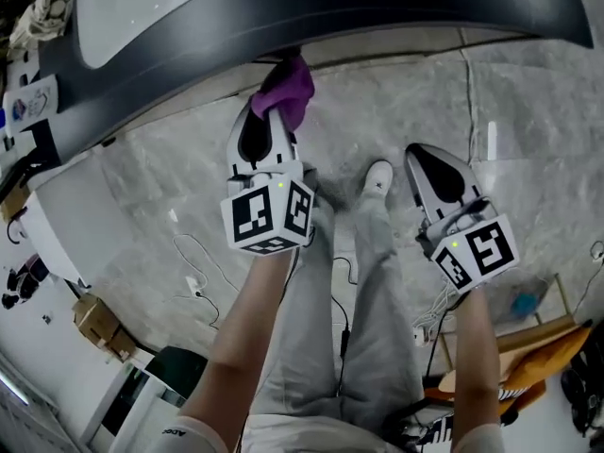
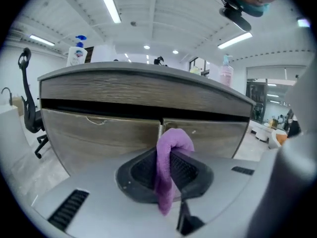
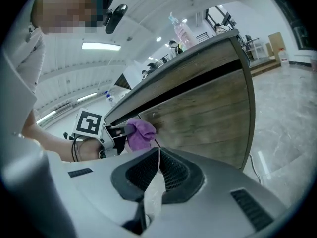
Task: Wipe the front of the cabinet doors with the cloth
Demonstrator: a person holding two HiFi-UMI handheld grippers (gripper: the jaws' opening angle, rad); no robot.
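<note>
Left gripper pinches the purple fleecy cloth, bunched at its 12 o'clock by the seam between two flat wood-grain cabinet doors, which the head view hides under the dark curved countertop; right gripper at 3 o'clock, jaws pressed together, empty.

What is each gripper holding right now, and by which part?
Left gripper pinches the purple cloth at a fold, bunched end poking out front. Right gripper is shut on nothing.
</note>
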